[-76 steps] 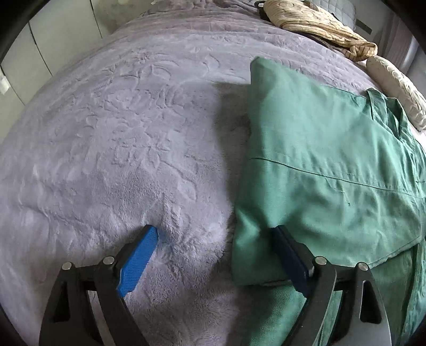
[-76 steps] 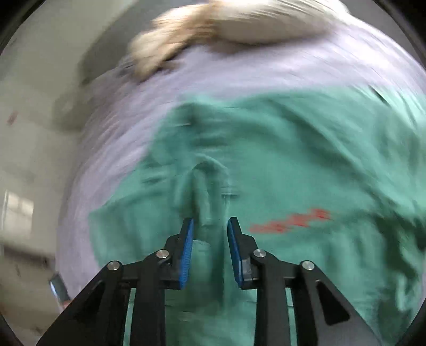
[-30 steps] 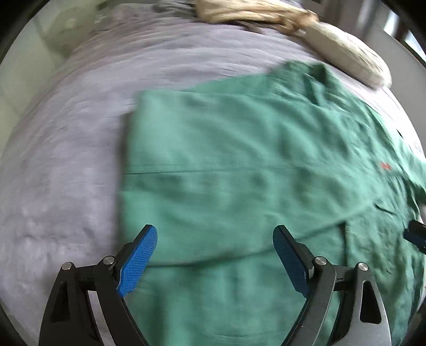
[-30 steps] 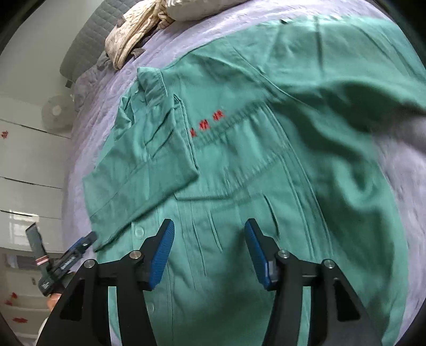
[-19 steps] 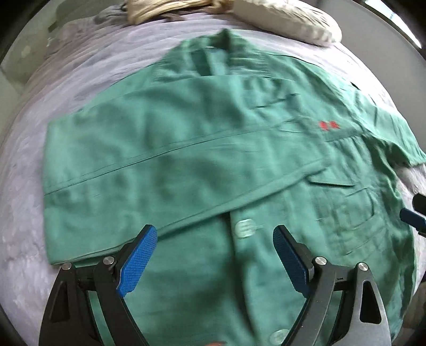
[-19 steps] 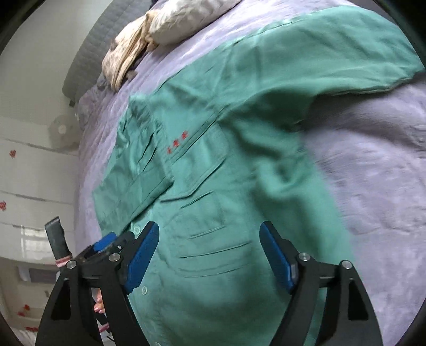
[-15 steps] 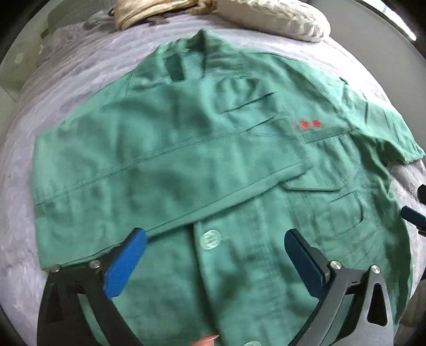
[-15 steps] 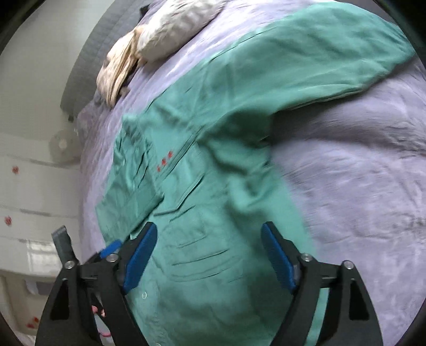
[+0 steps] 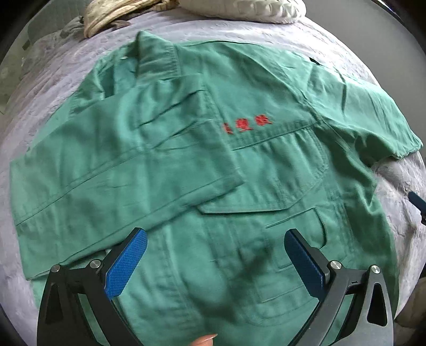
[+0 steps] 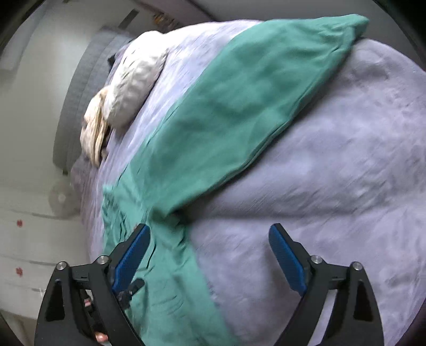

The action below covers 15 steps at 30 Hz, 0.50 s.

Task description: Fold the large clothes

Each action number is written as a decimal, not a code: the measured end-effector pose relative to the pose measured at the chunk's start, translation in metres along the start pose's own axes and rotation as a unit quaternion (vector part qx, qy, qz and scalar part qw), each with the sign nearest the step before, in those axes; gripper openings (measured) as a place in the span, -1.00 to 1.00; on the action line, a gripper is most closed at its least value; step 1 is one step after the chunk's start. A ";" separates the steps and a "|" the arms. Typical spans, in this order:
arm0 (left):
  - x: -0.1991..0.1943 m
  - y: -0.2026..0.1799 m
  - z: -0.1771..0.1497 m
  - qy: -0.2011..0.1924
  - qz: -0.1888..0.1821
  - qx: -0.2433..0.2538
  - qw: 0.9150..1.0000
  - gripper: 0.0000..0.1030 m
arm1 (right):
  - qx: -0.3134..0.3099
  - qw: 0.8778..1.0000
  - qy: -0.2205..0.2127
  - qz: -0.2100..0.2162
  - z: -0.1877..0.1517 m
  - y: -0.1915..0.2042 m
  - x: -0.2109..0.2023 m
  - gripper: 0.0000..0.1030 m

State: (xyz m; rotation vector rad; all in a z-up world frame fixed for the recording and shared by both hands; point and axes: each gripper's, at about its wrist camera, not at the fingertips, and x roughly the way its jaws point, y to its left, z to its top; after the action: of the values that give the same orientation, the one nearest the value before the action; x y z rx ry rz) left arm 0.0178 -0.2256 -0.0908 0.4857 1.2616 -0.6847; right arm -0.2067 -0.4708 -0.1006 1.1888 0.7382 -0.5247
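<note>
A large green work jacket (image 9: 239, 165) with red embroidered characters (image 9: 247, 124) lies front-up on a grey bedspread (image 9: 53, 87). One sleeve (image 9: 114, 183) is folded across the chest. The other sleeve (image 10: 245, 106) stretches out flat over the bed in the right wrist view. My left gripper (image 9: 215, 255) is open and empty, above the jacket's lower front. My right gripper (image 10: 209, 250) is open and empty, above the bedspread (image 10: 332, 186) beside the jacket's side edge and under the outstretched sleeve.
A cream pillow (image 9: 247, 10) and a beige crumpled cloth (image 9: 117, 13) lie at the head of the bed; both show in the right wrist view (image 10: 133, 87). A grey headboard (image 10: 80, 93) and white drawers (image 10: 32, 239) stand beyond the bed.
Both grippers swung right across the jacket. The right gripper let go of the cloth and opened wide, then moved from the chest to the outstretched sleeve side. The left view now centres on the chest.
</note>
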 end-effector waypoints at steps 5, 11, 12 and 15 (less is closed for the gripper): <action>0.006 -0.021 0.006 0.007 0.004 -0.001 1.000 1.00 | 0.024 0.999 -0.039 0.002 0.021 -0.023 -0.011 1.00; 0.017 -0.048 0.021 0.018 0.005 0.003 1.000 1.00 | 0.079 0.995 -0.053 0.015 0.055 -0.055 -0.016 1.00; 0.019 -0.051 0.024 0.018 0.005 0.004 1.000 1.00 | 0.090 0.994 -0.054 0.023 0.063 -0.060 -0.016 1.00; 0.019 -0.059 0.030 0.016 0.001 0.003 1.000 1.00 | 0.111 0.990 -0.071 0.048 0.084 -0.074 -0.018 1.00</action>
State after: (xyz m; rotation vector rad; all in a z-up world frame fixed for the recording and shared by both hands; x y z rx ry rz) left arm -0.0001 -0.2912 -0.0998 0.5044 1.2901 -0.6816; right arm -0.2516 -0.5734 -0.1177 1.3718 0.5066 -0.6154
